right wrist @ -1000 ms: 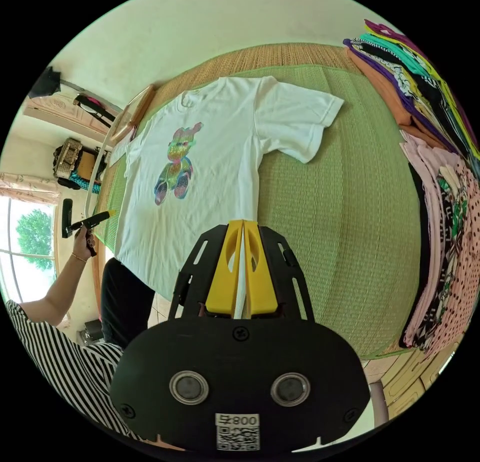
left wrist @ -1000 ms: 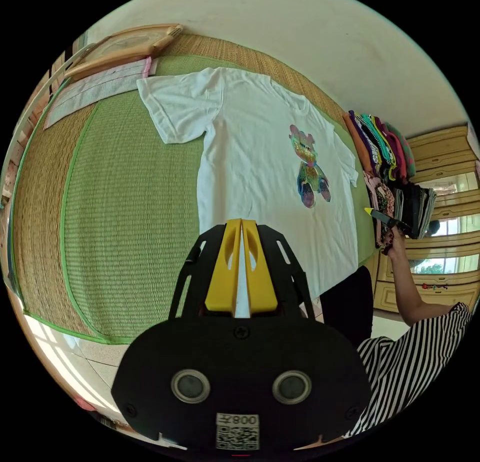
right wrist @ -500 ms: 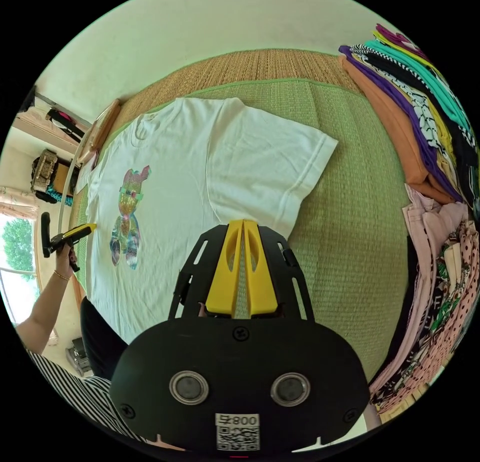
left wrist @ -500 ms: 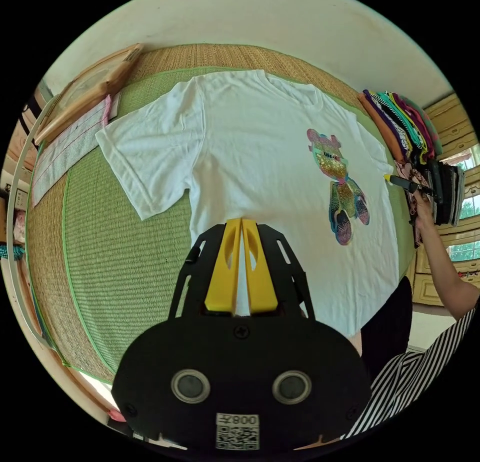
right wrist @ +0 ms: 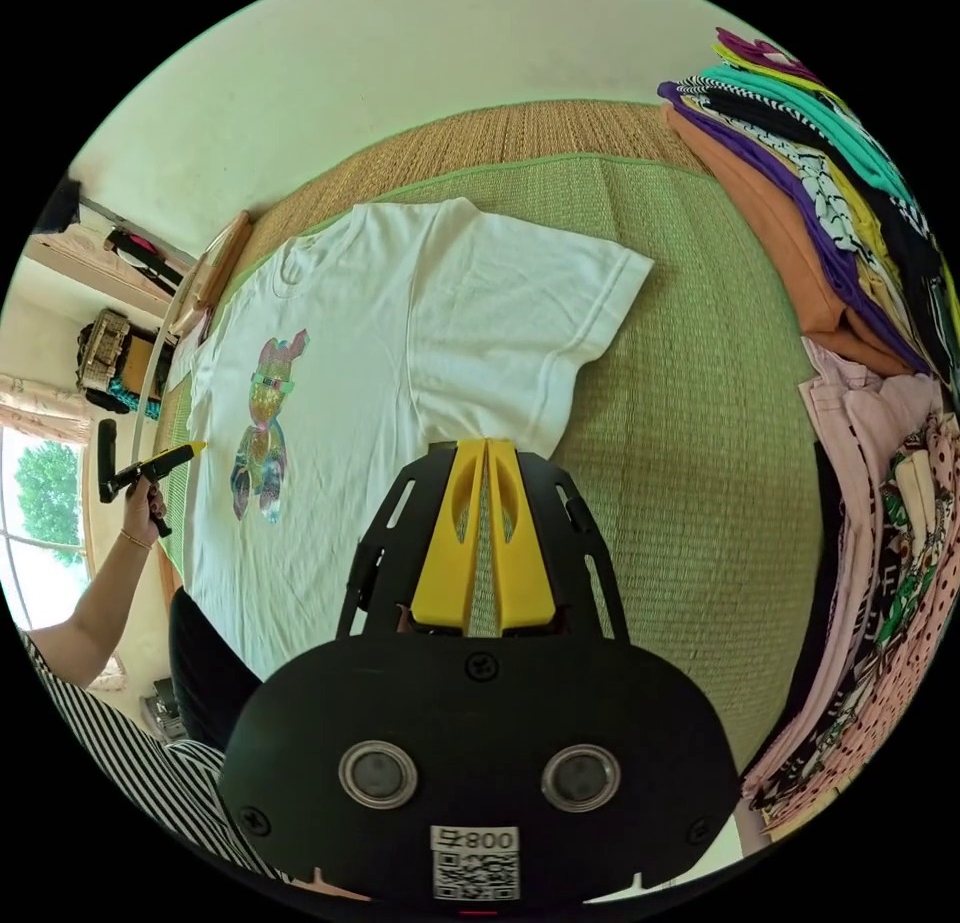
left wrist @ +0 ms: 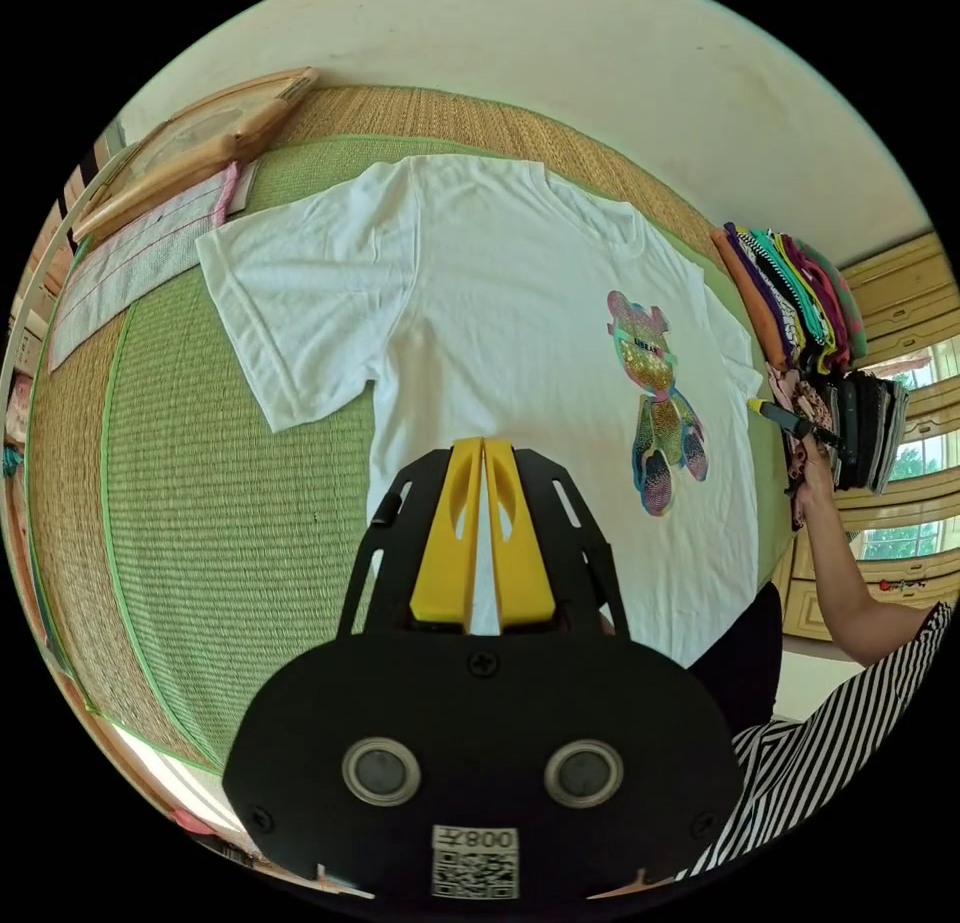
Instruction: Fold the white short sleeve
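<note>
Closest to me, my left gripper [left wrist: 484,445] has its yellow jaws pressed together with nothing between them, tips over the side edge of the white short sleeve [left wrist: 520,303], while my right gripper [right wrist: 485,446] is just as tightly closed and empty at the shirt's other side, below the armpit. Beyond them the shirt lies spread flat, print up, on the green mat [right wrist: 680,443], both sleeves out. Farther off, a stack of folded clothes [right wrist: 880,383] sits along the mat's edge, and a wooden frame [left wrist: 190,143] lies at the far corner.
</note>
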